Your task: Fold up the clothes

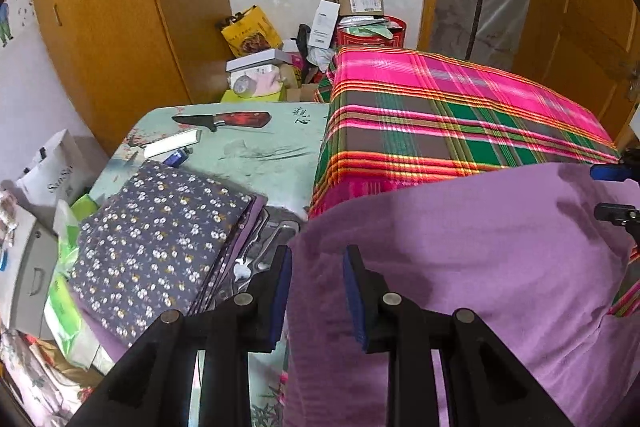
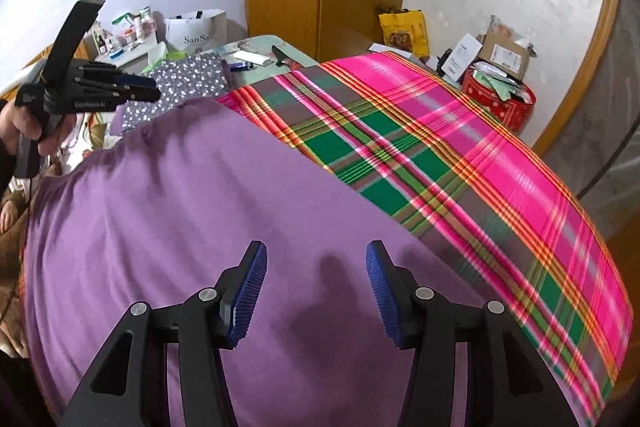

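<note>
A purple cloth (image 1: 480,259) lies spread on a surface covered with a pink and green plaid blanket (image 1: 440,115). My left gripper (image 1: 318,287) hovers open over the cloth's left edge, and the purple fabric shows in the gap below its blue pads. In the right wrist view a hand holds the left gripper (image 2: 138,87) just above the far left corner of the purple cloth (image 2: 192,219). My right gripper (image 2: 316,283) stands wide open over the near part of the cloth and casts a shadow on it. The right gripper's (image 1: 612,191) tips show at the right edge of the left wrist view.
A stack of folded floral clothes (image 1: 156,239) sits on a pale green table (image 1: 260,151), with a red-handled knife (image 1: 228,120), a white tube and a blue lighter behind it. Boxes, a yellow bag (image 1: 250,31) and a red tin (image 2: 500,99) crowd the floor by the wooden wardrobe.
</note>
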`<move>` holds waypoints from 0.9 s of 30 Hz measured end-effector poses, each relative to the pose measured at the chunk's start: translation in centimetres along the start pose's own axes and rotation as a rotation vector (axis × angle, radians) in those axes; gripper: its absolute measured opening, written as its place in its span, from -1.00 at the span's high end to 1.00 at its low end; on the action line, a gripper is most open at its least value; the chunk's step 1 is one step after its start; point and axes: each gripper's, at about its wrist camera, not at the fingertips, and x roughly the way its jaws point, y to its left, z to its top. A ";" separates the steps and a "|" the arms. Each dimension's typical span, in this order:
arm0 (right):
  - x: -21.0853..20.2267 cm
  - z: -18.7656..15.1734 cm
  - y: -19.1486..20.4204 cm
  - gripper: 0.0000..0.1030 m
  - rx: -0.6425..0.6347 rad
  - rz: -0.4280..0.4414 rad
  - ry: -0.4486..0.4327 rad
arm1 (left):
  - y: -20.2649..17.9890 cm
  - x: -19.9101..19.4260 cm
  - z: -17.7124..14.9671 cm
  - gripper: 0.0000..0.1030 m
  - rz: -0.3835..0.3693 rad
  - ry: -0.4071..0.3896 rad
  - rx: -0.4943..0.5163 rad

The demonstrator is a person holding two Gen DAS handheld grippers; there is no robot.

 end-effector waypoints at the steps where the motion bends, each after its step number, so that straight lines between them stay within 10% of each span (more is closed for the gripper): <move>1: 0.3 0.2 -0.2 -0.04 -0.005 0.002 0.003 | 0.1 0.2 0.3 0.46 -0.012 -0.001 0.006; 27: 6.6 1.2 -6.5 0.04 0.046 0.145 0.068 | 0.6 6.6 2.0 0.46 -0.235 0.007 0.177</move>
